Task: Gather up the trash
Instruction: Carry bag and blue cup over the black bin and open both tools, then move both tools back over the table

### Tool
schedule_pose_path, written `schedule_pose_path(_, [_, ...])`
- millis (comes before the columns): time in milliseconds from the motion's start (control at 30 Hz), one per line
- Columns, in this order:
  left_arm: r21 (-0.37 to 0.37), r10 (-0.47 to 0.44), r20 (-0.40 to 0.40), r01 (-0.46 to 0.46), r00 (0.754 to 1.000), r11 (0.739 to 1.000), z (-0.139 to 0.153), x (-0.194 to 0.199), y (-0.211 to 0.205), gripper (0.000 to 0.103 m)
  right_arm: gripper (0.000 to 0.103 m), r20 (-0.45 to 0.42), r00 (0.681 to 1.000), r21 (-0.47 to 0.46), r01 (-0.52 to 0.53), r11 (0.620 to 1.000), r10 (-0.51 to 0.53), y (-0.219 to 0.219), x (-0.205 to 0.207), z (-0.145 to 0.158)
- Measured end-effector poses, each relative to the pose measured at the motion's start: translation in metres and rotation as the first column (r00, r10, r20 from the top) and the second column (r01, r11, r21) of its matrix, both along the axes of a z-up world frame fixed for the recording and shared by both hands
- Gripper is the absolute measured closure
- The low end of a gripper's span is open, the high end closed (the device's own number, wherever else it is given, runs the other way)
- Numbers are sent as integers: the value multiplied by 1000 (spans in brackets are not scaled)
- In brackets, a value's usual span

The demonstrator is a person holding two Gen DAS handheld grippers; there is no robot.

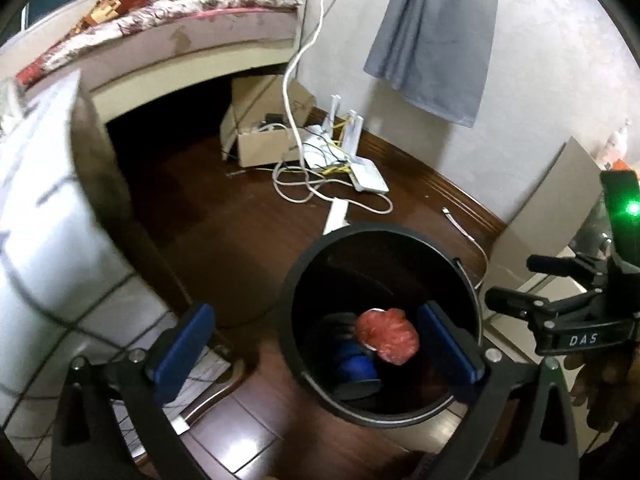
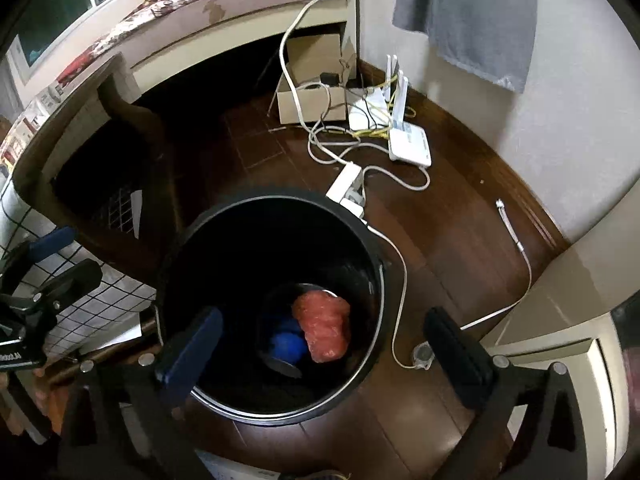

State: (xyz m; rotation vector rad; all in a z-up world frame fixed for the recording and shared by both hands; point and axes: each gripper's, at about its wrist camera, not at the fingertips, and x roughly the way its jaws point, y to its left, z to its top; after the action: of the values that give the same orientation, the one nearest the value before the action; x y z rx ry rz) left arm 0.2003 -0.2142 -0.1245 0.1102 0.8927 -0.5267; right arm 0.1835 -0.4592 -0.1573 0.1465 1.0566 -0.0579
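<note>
Two grippers: both over the black bin, both angled down into its mouth.
Left gripper: jaws spread wide, nothing between the pads; its right blue pad hangs inside the bin rim, its left pad sits outside over the floor.
Right gripper: jaws spread wide, empty; blue pad inside the rim, black pad outside over the wood floor.
Trash location: red crumpled bag lies at the bottom of the bin, touching a blue item on its left.
Step in hand (my read): release done, both pieces are down; next is backing out.
How to do it well: lift straight up along the bin axis before swinging away, so the inside pad on each tool does not hook the rim or the wire handle and tip the bin.
Cable risk: white cable runs just beside the bin wall on the floor; keep the right tool clear of it.
Bin orientation: upright, mouth up, long axis vertical.
Red bag orientation: lumpy; long axis roughly across the bin floor, probably tilted toward the far wall, though the dark interior makes that hard to confirm.
Blue item: too dark to tell its shape or direction.
</note>
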Motion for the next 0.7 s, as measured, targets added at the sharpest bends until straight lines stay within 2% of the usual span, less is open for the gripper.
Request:
schedule_pose_path(367, [8,66,66,-67,996,998,32,-20,31,1,1,85,995,-36,-58,998,61,32,-10,44])
schedule_pose_path(700, [0,129,137,-130,982,992,60,-35,64,1,1,151,982,-60,-103,993,111,60,-20,78])
